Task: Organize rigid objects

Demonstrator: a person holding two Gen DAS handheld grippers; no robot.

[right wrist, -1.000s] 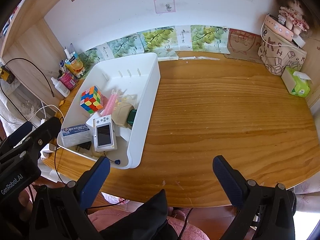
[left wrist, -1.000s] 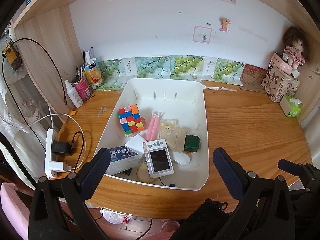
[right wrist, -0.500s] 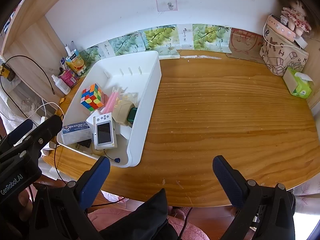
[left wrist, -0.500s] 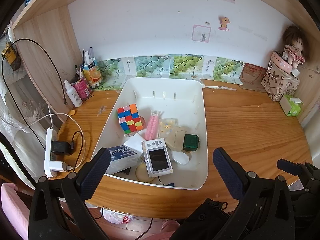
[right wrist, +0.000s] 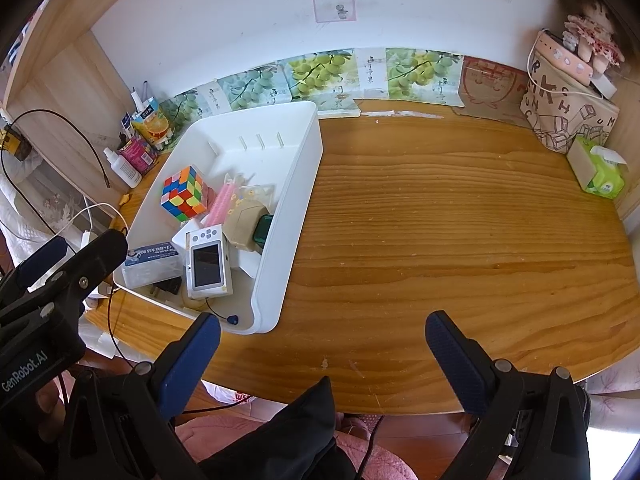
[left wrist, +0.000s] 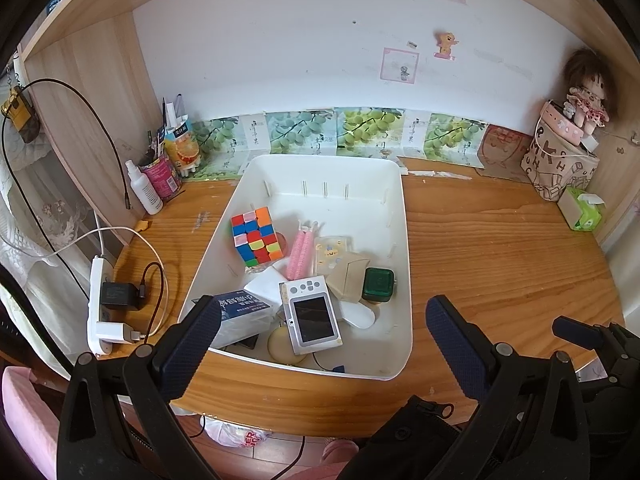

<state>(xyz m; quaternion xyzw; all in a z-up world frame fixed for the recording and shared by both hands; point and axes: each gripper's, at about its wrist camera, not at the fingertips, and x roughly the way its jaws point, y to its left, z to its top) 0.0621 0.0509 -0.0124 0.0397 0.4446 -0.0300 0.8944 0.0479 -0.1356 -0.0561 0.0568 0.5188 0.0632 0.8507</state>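
Gaping wide, left tongs (left wrist: 318, 334), right tongs (right wrist: 322, 354) (both empty)

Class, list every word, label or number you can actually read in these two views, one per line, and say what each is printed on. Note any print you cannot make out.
"GenRobot.AI": on the left gripper body, right wrist view.
Scattered capitals such as "H", "K", "M": on the patterned bag.
Blue-labelled box in the white bin: print too blurred.
Grape posters, juice carton, wall notes: characters too small.

Bright, even daylight, sharp focus, soft shadows; strong fisheye bending and dark corners.
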